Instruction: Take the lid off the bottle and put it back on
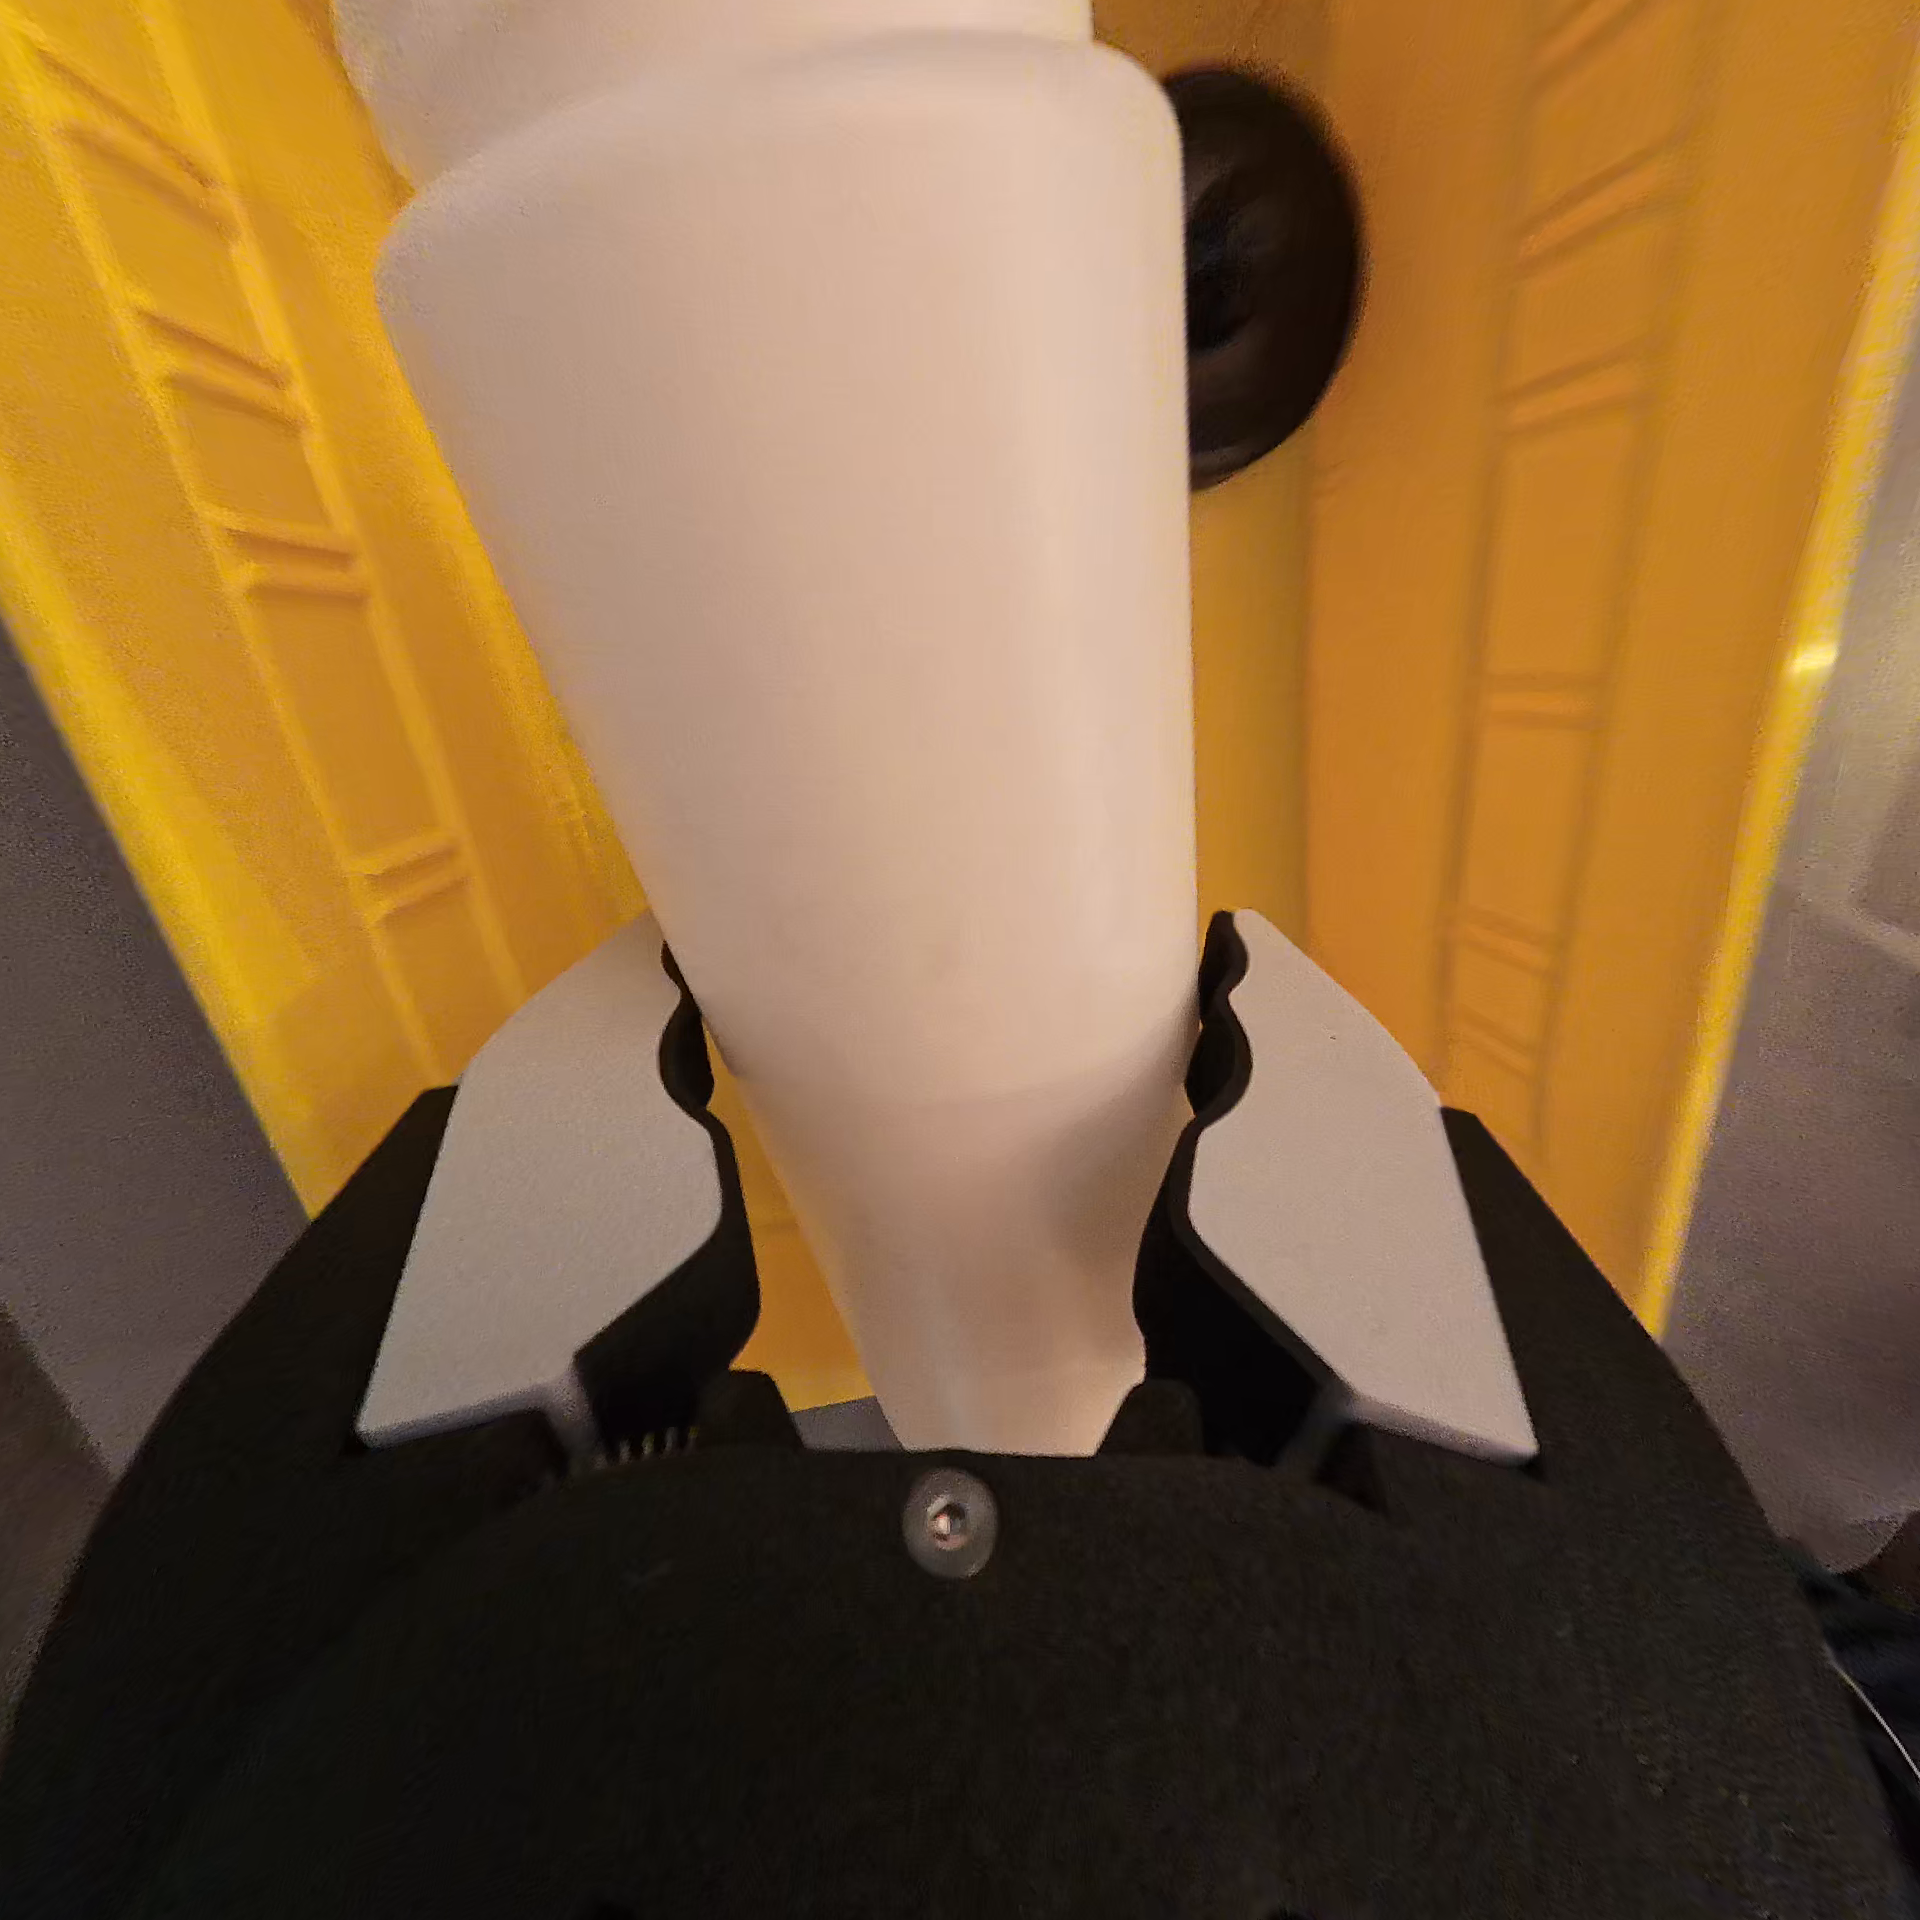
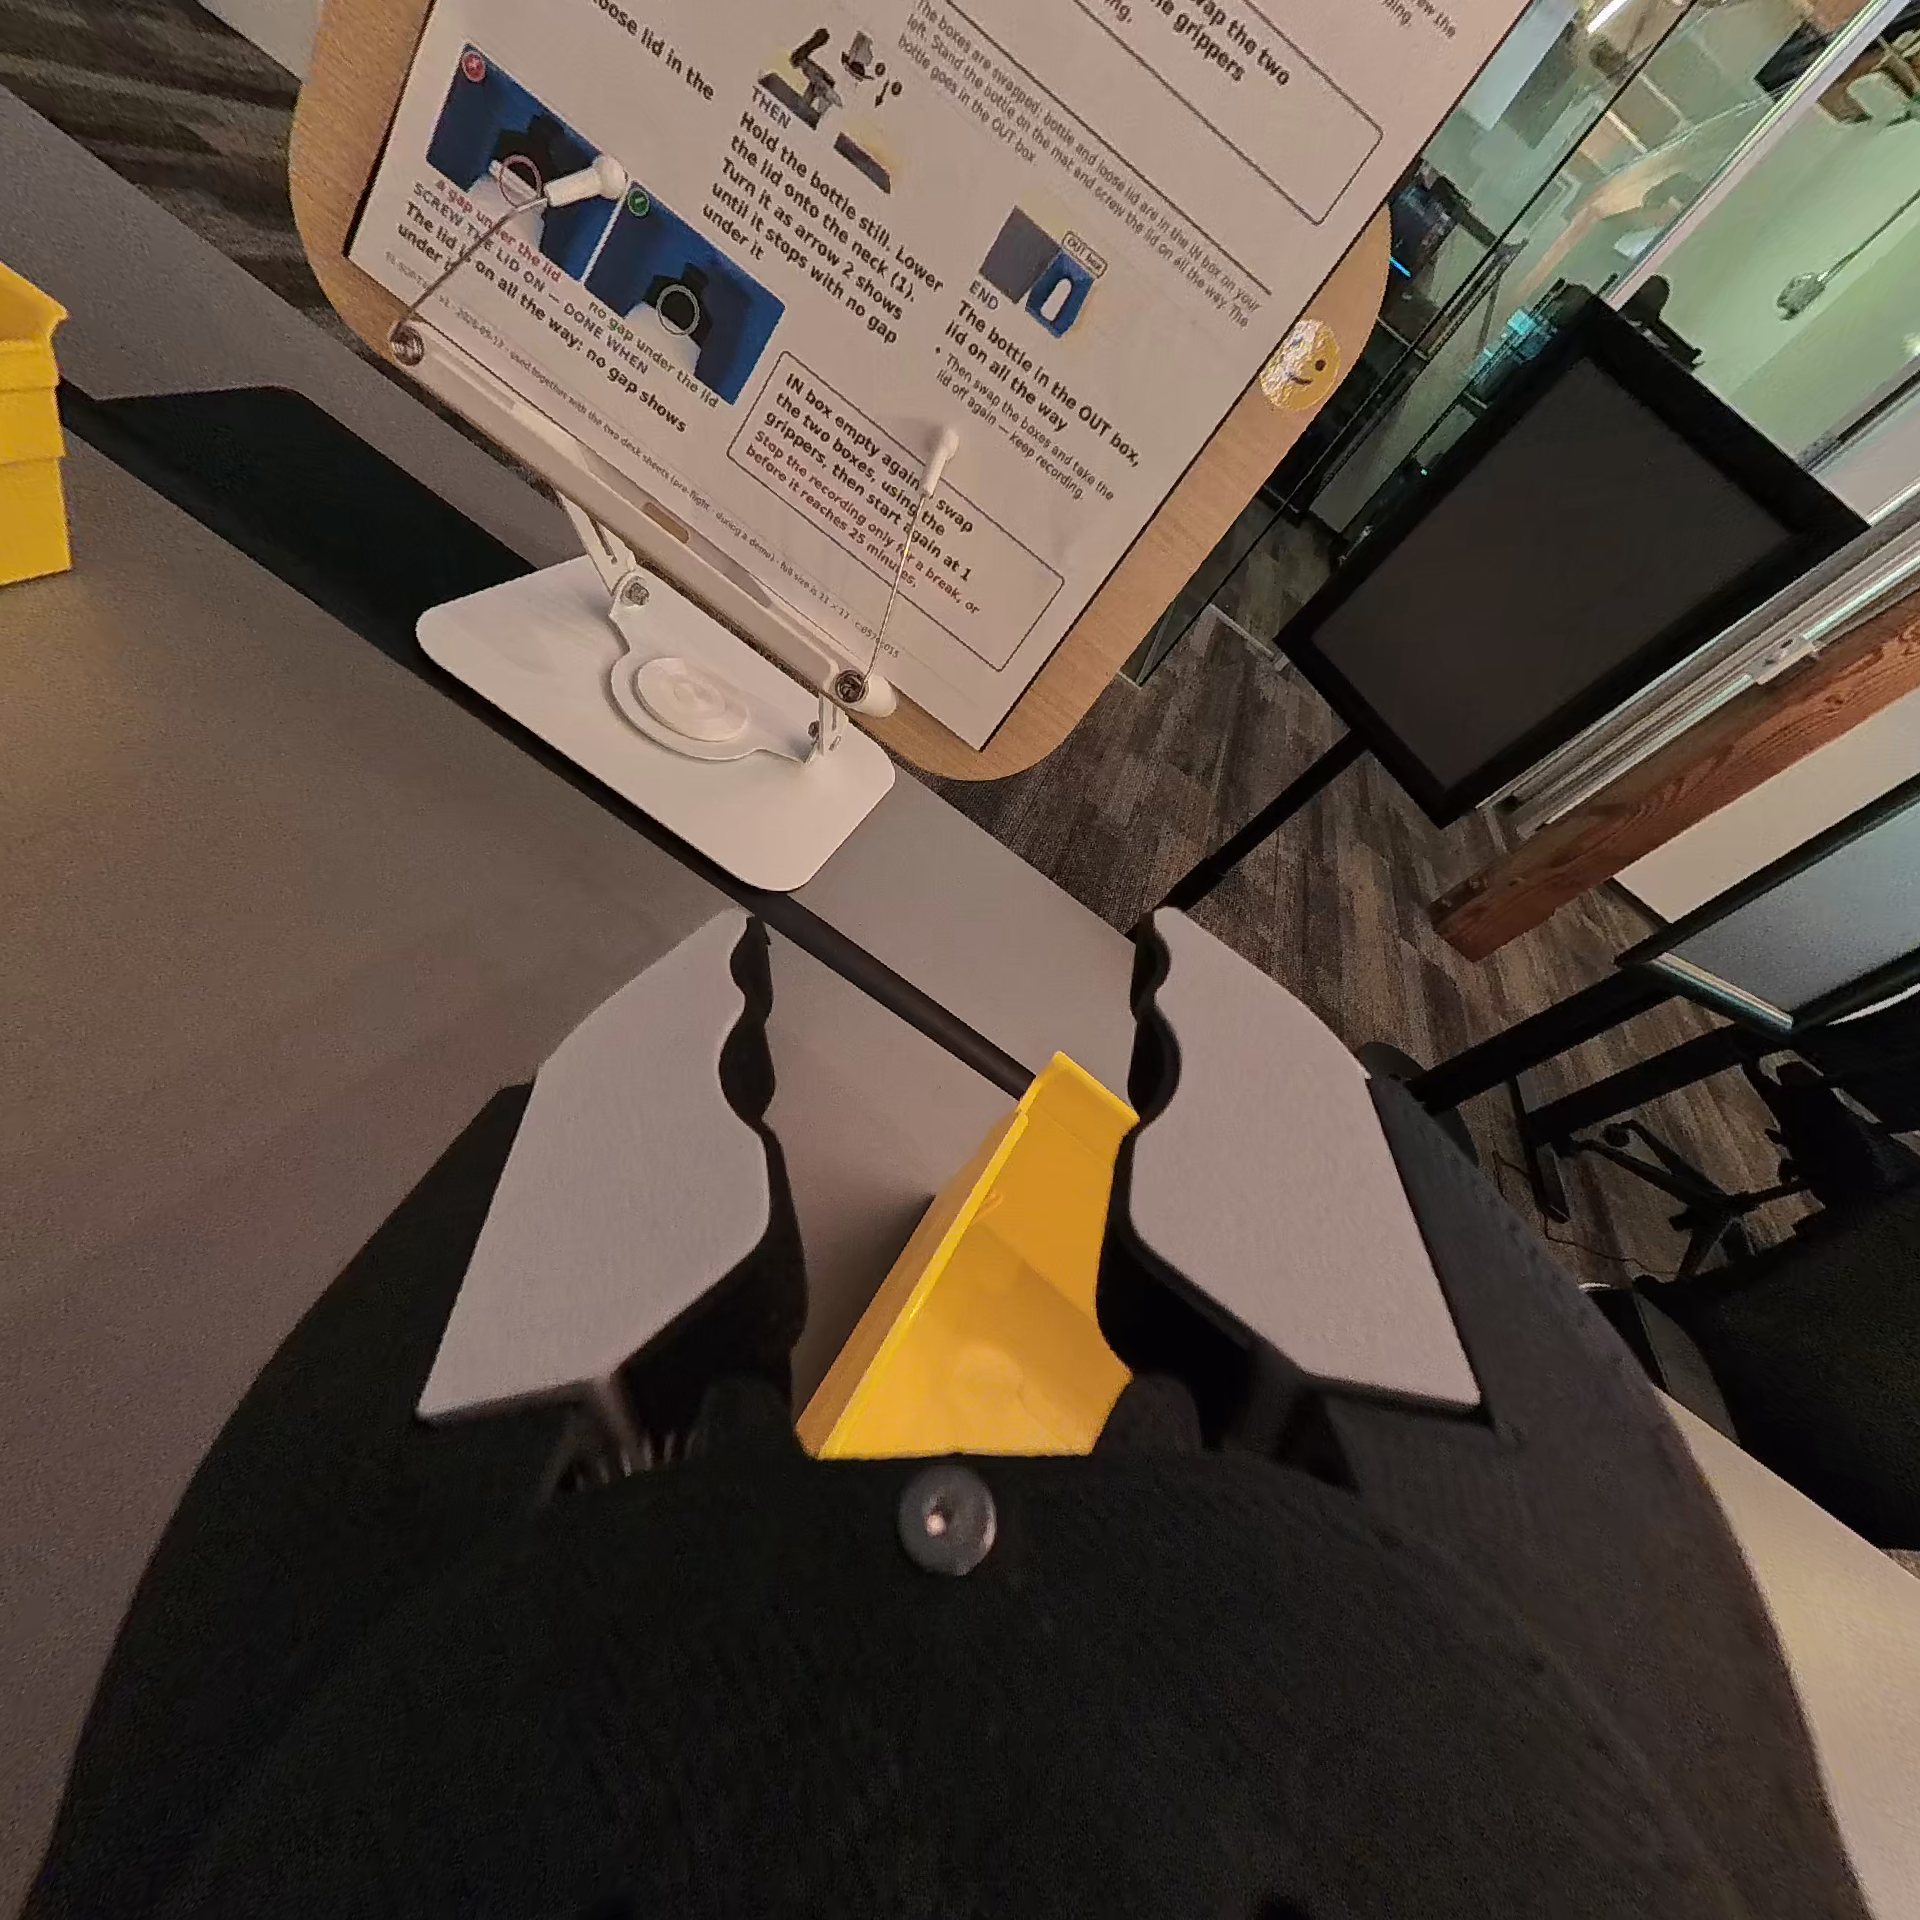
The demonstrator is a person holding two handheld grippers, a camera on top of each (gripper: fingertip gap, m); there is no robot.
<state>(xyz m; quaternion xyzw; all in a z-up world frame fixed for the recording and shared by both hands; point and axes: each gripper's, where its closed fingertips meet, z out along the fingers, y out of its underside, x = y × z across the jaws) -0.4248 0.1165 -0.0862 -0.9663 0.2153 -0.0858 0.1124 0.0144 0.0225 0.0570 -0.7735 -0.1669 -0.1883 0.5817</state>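
Note:
In the left wrist view my left gripper [image 1: 945,935] is shut on a white plastic bottle [image 1: 810,540]. The fingers clamp its near end and its shoulder points away, with the neck cut off by the top edge. The bottle is over the inside of a yellow box [image 1: 1382,727]. A black round lid [image 1: 1268,281] lies in the box behind the bottle, partly hidden by it. In the right wrist view my right gripper [image 2: 951,925] is open and holds nothing. A corner of a yellow box [image 2: 987,1278] shows between its fingers, lower down.
A grey table [image 2: 260,883] carries a white stand [image 2: 665,717] holding a printed instruction board [image 2: 831,312]. Stacked yellow boxes [image 2: 26,436] sit at the far left. The table edge, dark floor and a black monitor [image 2: 1538,582] lie to the right.

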